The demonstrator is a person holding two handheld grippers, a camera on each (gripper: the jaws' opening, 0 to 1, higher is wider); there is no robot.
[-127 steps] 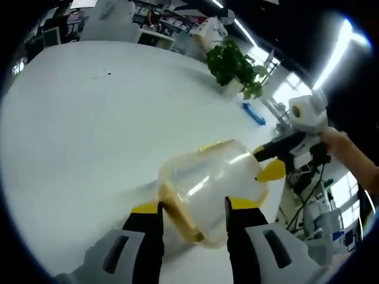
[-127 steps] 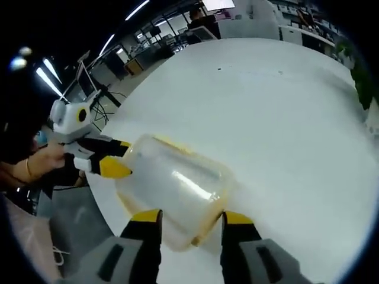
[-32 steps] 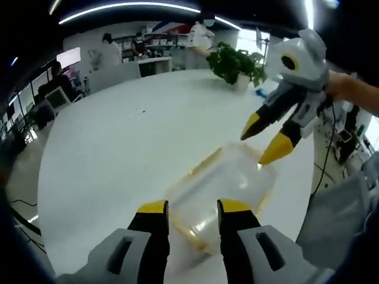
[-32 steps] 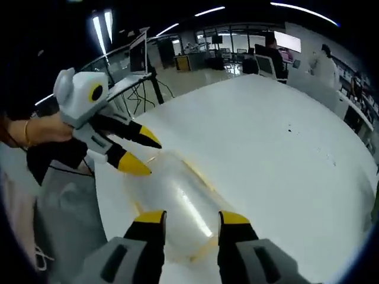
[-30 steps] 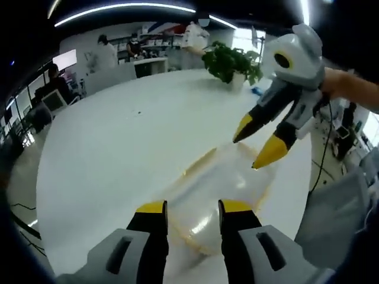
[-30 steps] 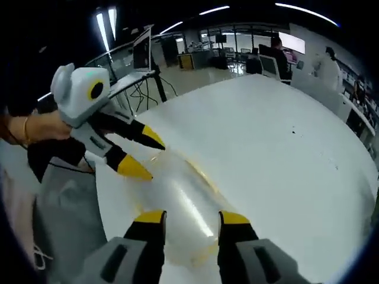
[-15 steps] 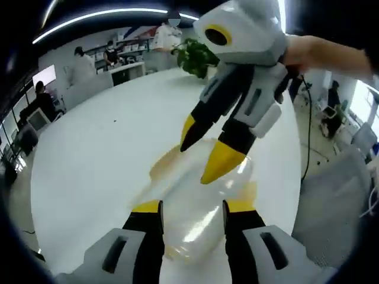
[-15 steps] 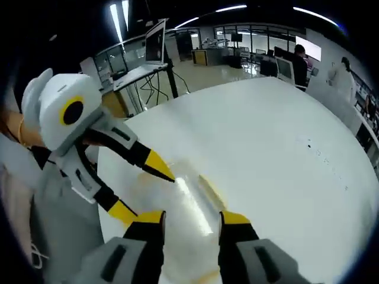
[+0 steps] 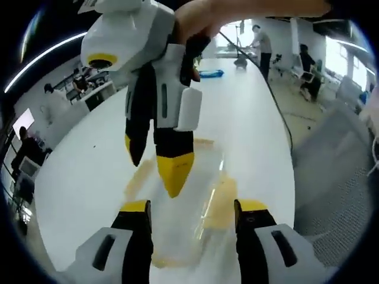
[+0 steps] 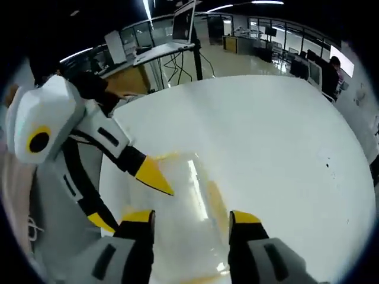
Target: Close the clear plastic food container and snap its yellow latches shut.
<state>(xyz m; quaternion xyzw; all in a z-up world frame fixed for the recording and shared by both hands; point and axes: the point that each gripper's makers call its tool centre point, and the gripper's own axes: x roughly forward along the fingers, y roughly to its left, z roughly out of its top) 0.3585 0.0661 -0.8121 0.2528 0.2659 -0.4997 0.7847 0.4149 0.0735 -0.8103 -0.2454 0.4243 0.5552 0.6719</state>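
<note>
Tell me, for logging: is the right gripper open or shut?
Open: the right gripper has its jaws spread apart above the clear container.

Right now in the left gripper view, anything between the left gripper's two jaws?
Yes: the clear plastic food container lies on the white table between the left gripper jaws, with the right gripper tips over it.
</note>
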